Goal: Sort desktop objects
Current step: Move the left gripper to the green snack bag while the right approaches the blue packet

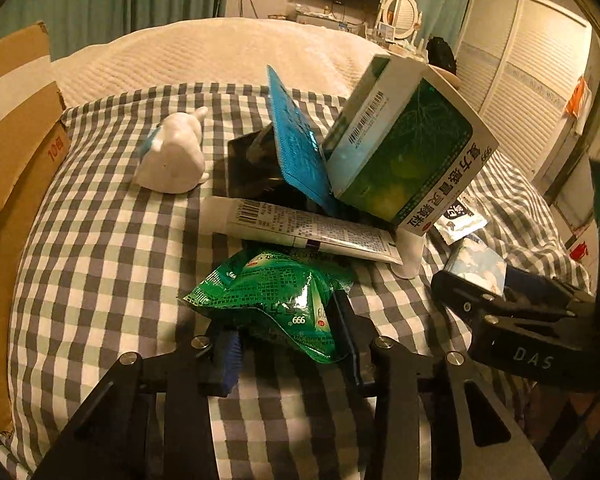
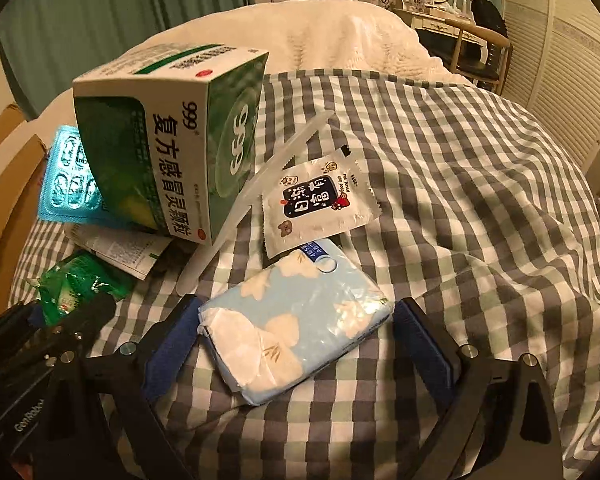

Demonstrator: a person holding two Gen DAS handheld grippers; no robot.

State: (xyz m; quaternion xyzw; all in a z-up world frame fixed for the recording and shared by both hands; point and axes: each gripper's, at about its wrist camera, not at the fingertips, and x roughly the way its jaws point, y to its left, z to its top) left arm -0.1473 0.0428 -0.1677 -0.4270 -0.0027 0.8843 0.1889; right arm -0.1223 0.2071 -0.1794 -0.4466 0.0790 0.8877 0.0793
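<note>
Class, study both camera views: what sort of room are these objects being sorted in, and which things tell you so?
Most likely a bedroom. The objects lie on a checked bedsheet with a white quilt behind it. A dressing table with an oval mirror stands beyond, beside louvred wardrobe doors.

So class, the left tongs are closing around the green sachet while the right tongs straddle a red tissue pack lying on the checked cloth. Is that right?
Not quite: the tissue pack is light blue with white shapes, not red, as the right wrist view shows. The rest holds: the right tongs straddle it on the checked cloth, and the left tongs flank the green sachet.
</note>
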